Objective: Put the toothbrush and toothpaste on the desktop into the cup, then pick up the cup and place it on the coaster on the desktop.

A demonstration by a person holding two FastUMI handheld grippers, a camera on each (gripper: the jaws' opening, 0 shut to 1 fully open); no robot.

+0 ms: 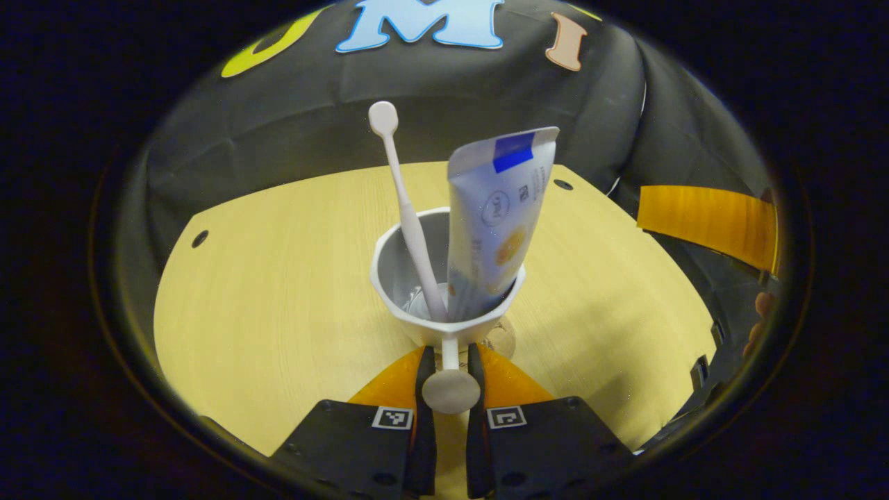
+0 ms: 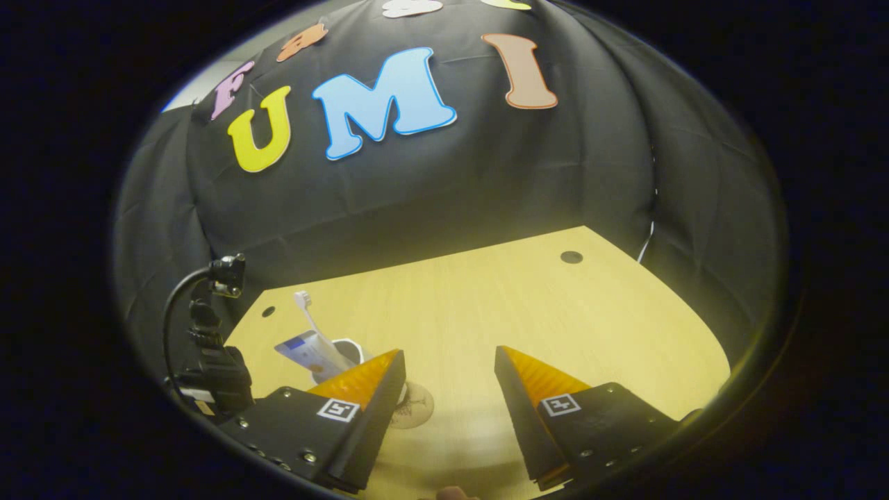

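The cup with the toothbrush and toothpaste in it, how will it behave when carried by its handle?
The cup probably turns top-heavy: the toothpaste and toothbrush stand well above its rim. Both lean, so they may shift if it tilts. The left hand-held gripper pinches only the thin handle, so it could swivel.

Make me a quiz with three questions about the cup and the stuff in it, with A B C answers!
1. Where is the toothbrush?
A. Standing in the cup
B. Lying on the desk
C. Held by the right tool

2. What colour is the cup?
A. Red
B. White
C. Green

3. What is the left tool doing?
A. Hanging wide open
B. Squeezing the toothpaste
C. Pinching the cup's handle

Answers:
1 A, the toothbrush leans in the cup beside the toothpaste.
2 B, the rim and handle look white in the left gripper view.
3 C, both fingers press the handle's stem; the right tool stands open over the desk.
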